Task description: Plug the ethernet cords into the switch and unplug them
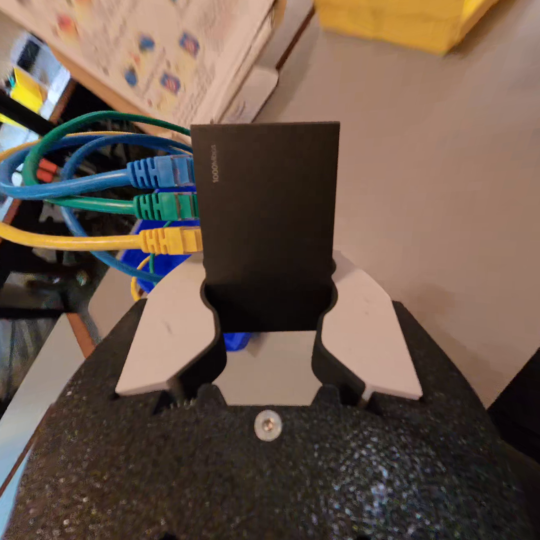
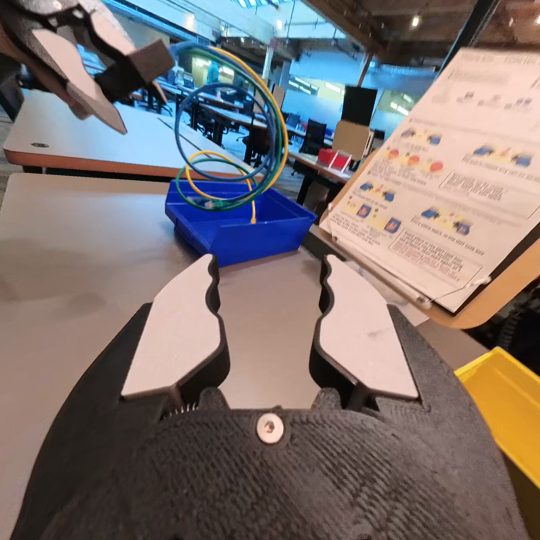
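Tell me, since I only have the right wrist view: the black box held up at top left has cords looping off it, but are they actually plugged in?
Observer: Yes. The left wrist view shows a blue plug, a green plug and a yellow plug seated in one side of the flat black switch.
Operator: How is it held?
Observer: The left gripper is shut on the switch's near end.
Operator: Is it above the bin?
Observer: Yes, the blue plastic bin shows just beneath the plugs.
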Available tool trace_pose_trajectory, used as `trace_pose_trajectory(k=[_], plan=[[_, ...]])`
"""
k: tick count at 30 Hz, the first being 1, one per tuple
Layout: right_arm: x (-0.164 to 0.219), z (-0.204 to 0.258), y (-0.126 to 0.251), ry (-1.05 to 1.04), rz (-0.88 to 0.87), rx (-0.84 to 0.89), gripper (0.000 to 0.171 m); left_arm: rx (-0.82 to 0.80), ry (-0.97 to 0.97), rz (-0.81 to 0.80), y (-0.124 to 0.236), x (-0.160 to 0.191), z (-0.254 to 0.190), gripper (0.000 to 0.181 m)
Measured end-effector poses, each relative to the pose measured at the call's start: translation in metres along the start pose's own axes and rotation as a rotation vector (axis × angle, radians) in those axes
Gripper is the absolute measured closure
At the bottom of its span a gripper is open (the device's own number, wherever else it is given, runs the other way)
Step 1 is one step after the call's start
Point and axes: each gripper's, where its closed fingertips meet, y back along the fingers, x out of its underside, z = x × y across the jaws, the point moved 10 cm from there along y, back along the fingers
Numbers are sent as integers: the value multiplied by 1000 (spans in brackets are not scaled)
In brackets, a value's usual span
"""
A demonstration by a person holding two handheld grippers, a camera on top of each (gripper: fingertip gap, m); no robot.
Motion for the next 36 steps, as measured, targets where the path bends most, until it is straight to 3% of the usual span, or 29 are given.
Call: trace_pose_trajectory(k=[1,7,11,15,18,24,27,29,32,36], plan=[[-6,1,4,25,-20,4,104,7,-8,-49,7,-11,-1,109],[-29,4,23,108,-78,57,104,103,-166,-229,26,-63,-15,109],[-41,11,32,199,-117,70,106,218,-341,-161,-9,-73,-36,109],[-54,37,38,481,-142,26,113,391,-524,-104,-57,-66,-59,109],[-41,57,23,597,-119,-67,111,523,-603,-50,-93,-59,-75,109],[23,78,-29,998,32,-35,98,701,-719,65,-141,-54,-106,109],[39,84,-42,1026,15,-23,111,796,-714,9,-146,-58,-113,109],[42,82,-45,1084,-3,95,138,842,-714,-1,-149,-59,-117,109],[50,80,-47,1116,40,139,140,817,-677,3,-156,-59,-116,109],[59,65,-49,1160,160,342,143,702,-256,-70,-169,-57,-93,92]])
